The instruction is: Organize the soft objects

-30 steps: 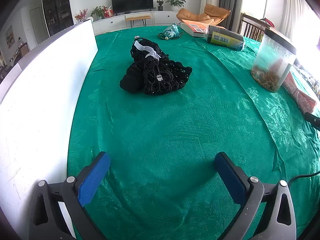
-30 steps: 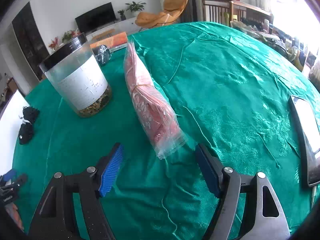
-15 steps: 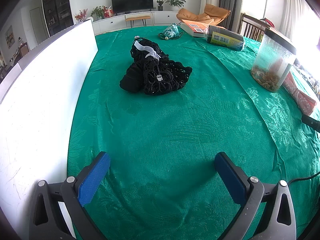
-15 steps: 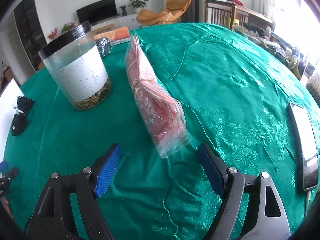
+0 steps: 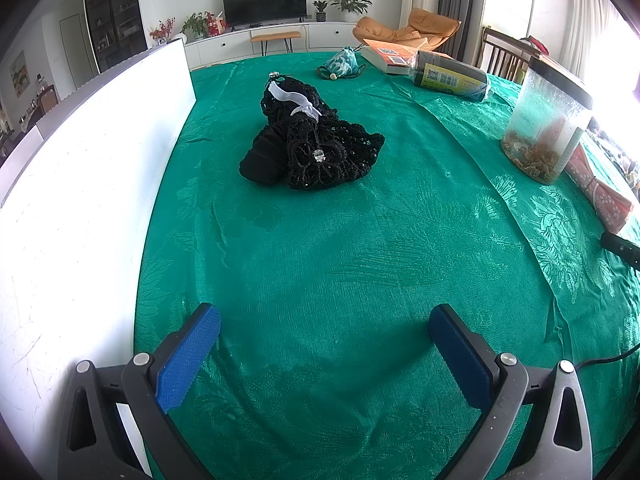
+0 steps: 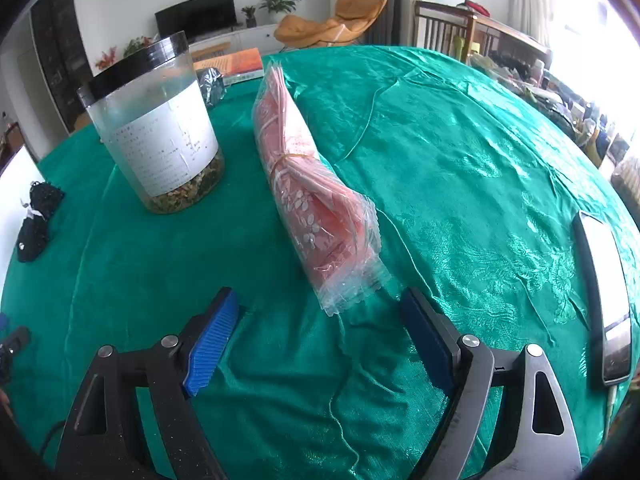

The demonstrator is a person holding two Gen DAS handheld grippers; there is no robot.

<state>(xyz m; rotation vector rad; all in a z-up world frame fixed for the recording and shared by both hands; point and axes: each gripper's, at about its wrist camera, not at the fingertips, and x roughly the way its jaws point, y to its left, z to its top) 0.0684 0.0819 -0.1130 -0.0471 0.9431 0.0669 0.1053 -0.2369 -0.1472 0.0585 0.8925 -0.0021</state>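
The right hand-held gripper (image 6: 320, 312) has moved forward toward the pink plastic packet (image 6: 316, 196), whose clear near end now lies just ahead of the open fingertips, closer than a second ago. The jar (image 6: 156, 128) also looms larger and nearer. In the left wrist view, the dark tip at the right edge (image 5: 620, 243) has crept further in.

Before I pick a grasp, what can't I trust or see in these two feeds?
- Jar contents: right wrist view, label covers most of them.
- Pink plastic-wrapped bundle: contents blurred by the wrapper; in the left wrist view the jar hides part of it.
- Black crochet pile: one piece or several, folds hide it.
- Phone: near end cut off by the frame edge.
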